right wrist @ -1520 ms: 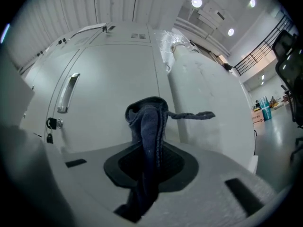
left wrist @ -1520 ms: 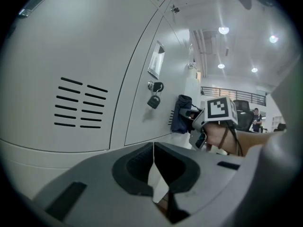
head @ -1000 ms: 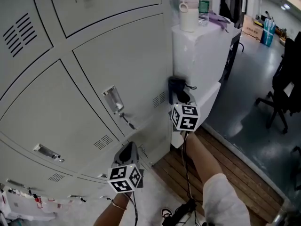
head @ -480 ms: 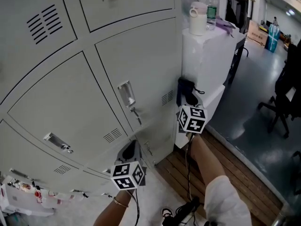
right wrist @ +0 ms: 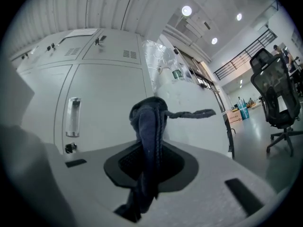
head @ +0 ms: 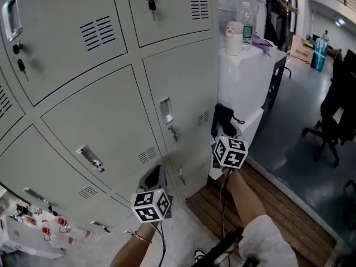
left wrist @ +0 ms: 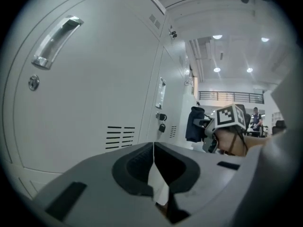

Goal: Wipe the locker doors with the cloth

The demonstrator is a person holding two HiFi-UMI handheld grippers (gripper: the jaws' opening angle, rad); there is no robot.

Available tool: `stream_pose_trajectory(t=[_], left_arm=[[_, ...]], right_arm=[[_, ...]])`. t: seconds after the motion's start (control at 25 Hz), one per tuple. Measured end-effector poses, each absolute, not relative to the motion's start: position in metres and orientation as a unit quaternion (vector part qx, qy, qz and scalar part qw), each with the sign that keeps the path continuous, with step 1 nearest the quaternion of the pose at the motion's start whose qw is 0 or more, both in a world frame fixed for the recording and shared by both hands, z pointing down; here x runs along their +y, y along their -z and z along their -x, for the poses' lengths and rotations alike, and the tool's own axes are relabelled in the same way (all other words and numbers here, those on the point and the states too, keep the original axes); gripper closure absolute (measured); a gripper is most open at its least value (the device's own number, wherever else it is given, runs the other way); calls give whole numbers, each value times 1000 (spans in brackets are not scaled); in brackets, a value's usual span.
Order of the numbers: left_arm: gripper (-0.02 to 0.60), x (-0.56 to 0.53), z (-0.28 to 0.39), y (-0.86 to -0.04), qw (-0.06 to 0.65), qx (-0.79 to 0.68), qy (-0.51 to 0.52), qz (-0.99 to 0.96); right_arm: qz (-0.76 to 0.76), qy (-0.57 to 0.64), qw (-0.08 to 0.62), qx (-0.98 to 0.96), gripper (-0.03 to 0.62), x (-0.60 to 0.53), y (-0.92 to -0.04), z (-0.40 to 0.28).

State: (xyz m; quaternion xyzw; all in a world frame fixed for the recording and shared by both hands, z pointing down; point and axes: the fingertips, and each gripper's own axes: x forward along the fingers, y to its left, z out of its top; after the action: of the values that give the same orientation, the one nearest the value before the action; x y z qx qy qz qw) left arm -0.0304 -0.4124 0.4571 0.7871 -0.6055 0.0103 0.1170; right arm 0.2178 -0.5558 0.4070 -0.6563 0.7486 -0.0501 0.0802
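Grey metal locker doors (head: 105, 121) fill the left of the head view, each with a handle and vent slots. My right gripper (head: 223, 128) is shut on a dark blue cloth (head: 222, 119), held near the right edge of a lower locker door (head: 183, 102), close to it; whether it touches I cannot tell. In the right gripper view the cloth (right wrist: 150, 126) bunches up out of the jaws, with a strand trailing right. My left gripper (head: 153, 178) hangs lower, close to the bottom lockers, jaws shut and empty. The left gripper view looks along the doors (left wrist: 94, 89).
A white cabinet (head: 250, 71) stands right of the lockers, with a white mug (head: 234, 37) and a bottle (head: 247, 26) on top. A black office chair (head: 334, 115) is at the far right. Wooden floor slats (head: 278, 199) lie below.
The head view has tilted up, so more upper locker doors show. Both grippers have kept close to the lower lockers, the right one still holding the cloth.
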Motion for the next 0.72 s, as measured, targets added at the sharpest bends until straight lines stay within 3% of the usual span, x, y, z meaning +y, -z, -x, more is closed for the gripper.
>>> stream_pose_trajectory(t=[0.72], left_arm=[[572,-303,109,-387,75,-626,36,-775]], right_arm=[[600,18,51,798,545,-386,-362,-94]])
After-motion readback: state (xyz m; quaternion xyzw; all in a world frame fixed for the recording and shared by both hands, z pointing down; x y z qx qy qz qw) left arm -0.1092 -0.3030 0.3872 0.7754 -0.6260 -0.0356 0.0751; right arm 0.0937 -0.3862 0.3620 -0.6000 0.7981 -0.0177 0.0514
